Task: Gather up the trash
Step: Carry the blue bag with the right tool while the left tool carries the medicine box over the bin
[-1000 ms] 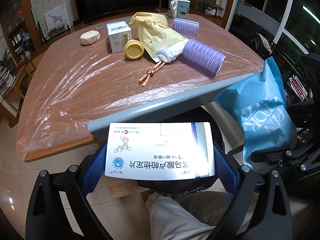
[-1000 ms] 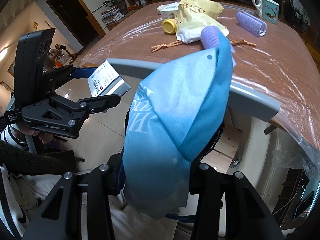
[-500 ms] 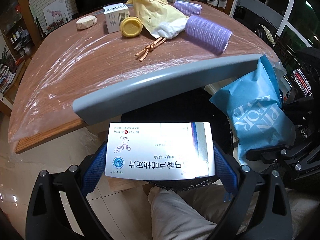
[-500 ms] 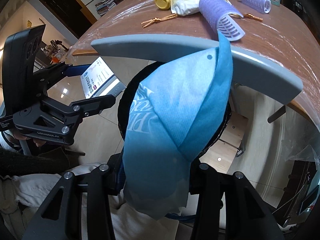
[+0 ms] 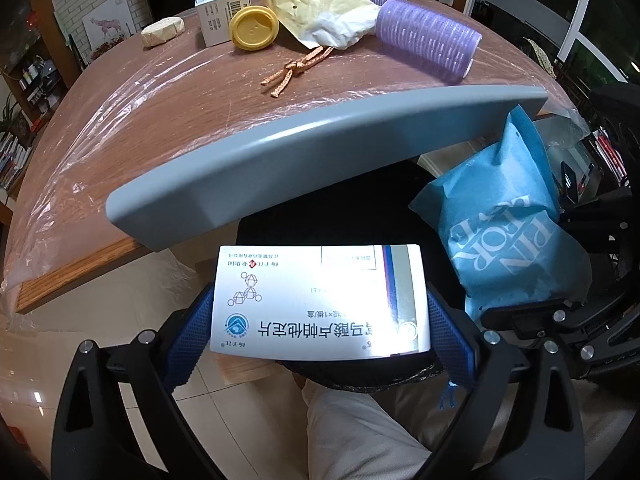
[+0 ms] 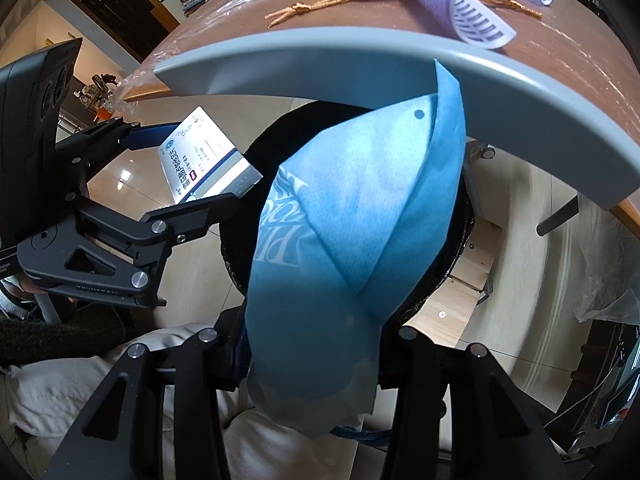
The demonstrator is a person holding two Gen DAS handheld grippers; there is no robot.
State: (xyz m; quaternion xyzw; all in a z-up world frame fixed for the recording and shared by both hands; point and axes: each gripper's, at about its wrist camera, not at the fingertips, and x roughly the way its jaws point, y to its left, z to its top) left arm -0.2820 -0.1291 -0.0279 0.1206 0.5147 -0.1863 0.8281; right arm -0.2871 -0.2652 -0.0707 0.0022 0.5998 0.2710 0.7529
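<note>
1. Left gripper (image 5: 320, 316): clamped across the width of the white medicine box (image 5: 320, 300), blue pads pressing both short ends; box held flat, just above the near rim of the black-lined bin (image 5: 320, 216) beneath the grey lid (image 5: 320, 140).
2. Right gripper (image 6: 308, 360): clenched on the lower edge of the blue wrapper (image 6: 344, 232); wrapper standing up from the jaws, its top corner close under the grey lid, its body over the bin's dark mouth.
3. Bring each piece fully over the dark opening before letting go; box corner nearest the rim probably the one to watch, since a catch there likely tips it onto the floor.
4. Keep clear of the lid's underside; wrapper tip looks near enough to snag and fold back.
5. Release one side at a time; box first, being stiff and likely to fall straight; wrapper second, light and crumpled, so liable to cling to a pad; open wide and withdraw upward rather than sideways.
6. Left on the table (image 5: 120, 128) past the lid: yellow paper bag (image 5: 316, 4), yellow cap (image 5: 254, 28), small carton (image 5: 220, 8), purple rollers (image 5: 428, 40), braided cord (image 5: 296, 70).
</note>
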